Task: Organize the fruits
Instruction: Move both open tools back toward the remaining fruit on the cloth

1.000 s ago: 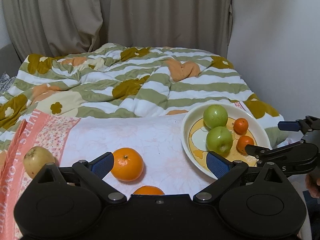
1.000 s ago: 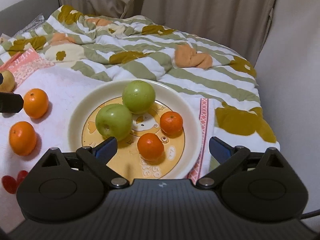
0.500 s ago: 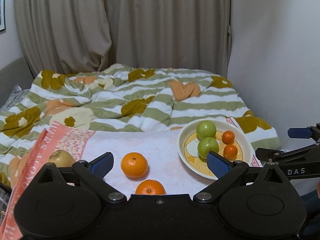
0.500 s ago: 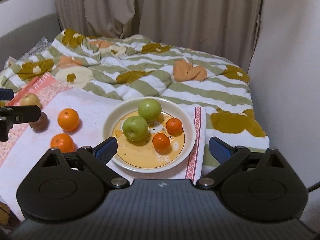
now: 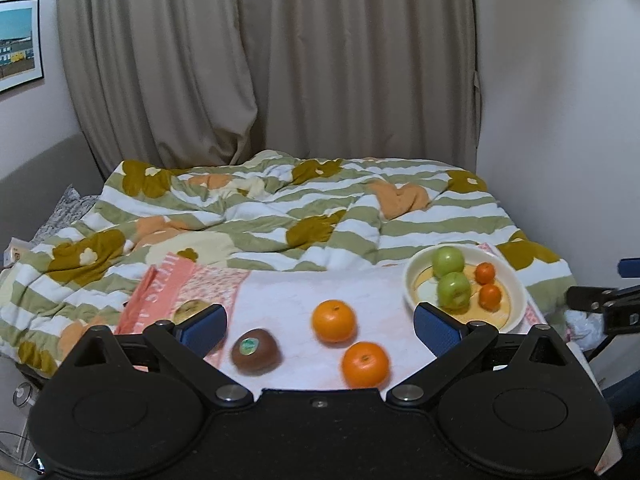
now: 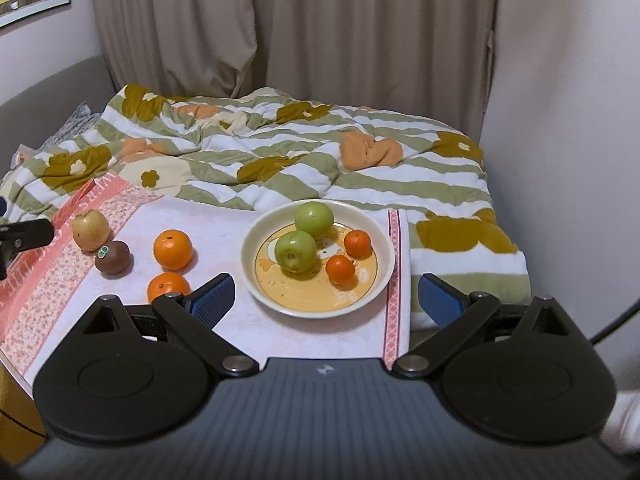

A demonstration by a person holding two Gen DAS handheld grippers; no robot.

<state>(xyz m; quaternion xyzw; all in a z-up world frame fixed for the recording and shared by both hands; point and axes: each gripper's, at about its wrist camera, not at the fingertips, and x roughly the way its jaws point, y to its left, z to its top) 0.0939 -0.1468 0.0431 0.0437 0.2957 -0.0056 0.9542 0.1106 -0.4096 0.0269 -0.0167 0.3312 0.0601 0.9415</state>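
Both views take in far more of the bed [image 6: 400, 168] than a second ago. The plate [image 6: 384, 240] holds two green apples and two mandarins; two oranges [image 6: 173, 249], a kiwi [image 6: 113, 262] and a pear [image 6: 91, 229] lie left on the cloth. Left tongs [image 5: 319, 325] and right tongs [image 6: 325, 298] gape wide, empty.
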